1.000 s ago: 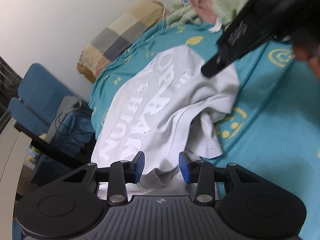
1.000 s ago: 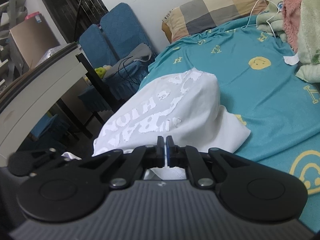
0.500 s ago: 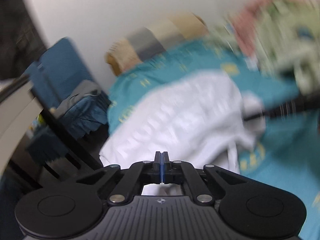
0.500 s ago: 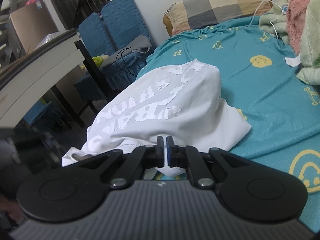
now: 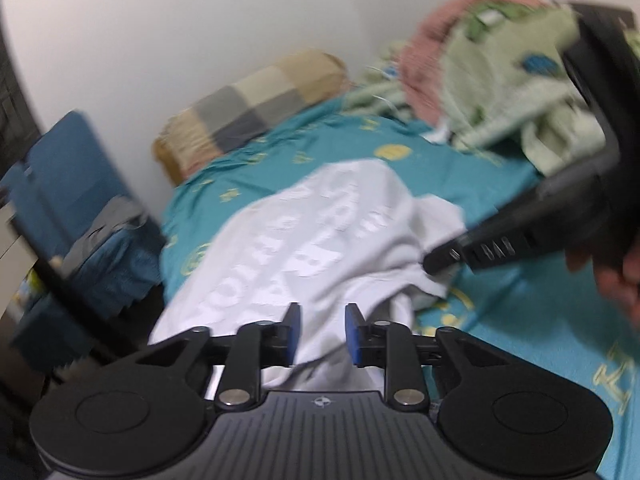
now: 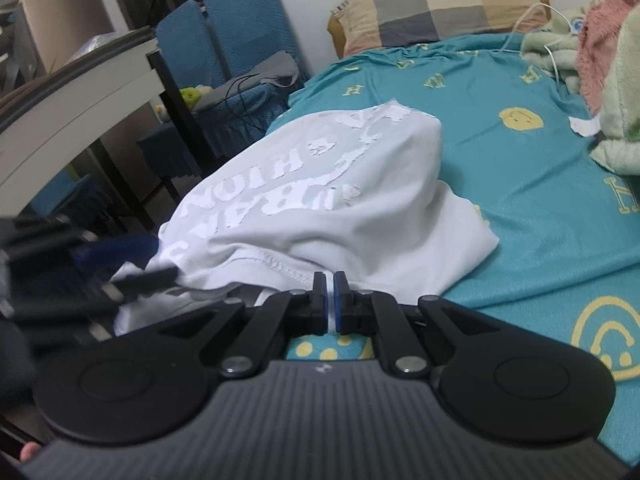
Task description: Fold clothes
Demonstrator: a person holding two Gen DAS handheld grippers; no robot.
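- A white T-shirt (image 6: 320, 200) with large white lettering lies bunched on the near part of the bed (image 6: 500, 160), spread over the teal sheet and reaching its left edge
- The right tool (image 6: 330, 304) is clenched on the shirt: its blue-padded jaws stand almost together with a thin strip of white fabric pinched between them, just below the stitched hem
- The left tool (image 5: 320, 334) is released: its jaws stand apart, with the white fabric lying in the gap and under them; whether the pads touch the cloth I cannot tell
- In the left wrist view the right tool (image 5: 440, 259) shows from the side, its black tip meeting a folded edge of the shirt (image 5: 320, 248), with the person's right hand (image 5: 616, 276) behind it
- In the right wrist view the left tool (image 6: 128, 264) is a blurred dark shape with blue pads at the shirt's left end
- A checked pillow (image 6: 436, 8) rests at the head of the bed, against the wall
- A heap of green and pink blankets (image 6: 612, 64) is piled along the bed's right side
- A blue chair (image 6: 236, 40) stands to the left of the bed, beside a white worktop (image 6: 80, 108)
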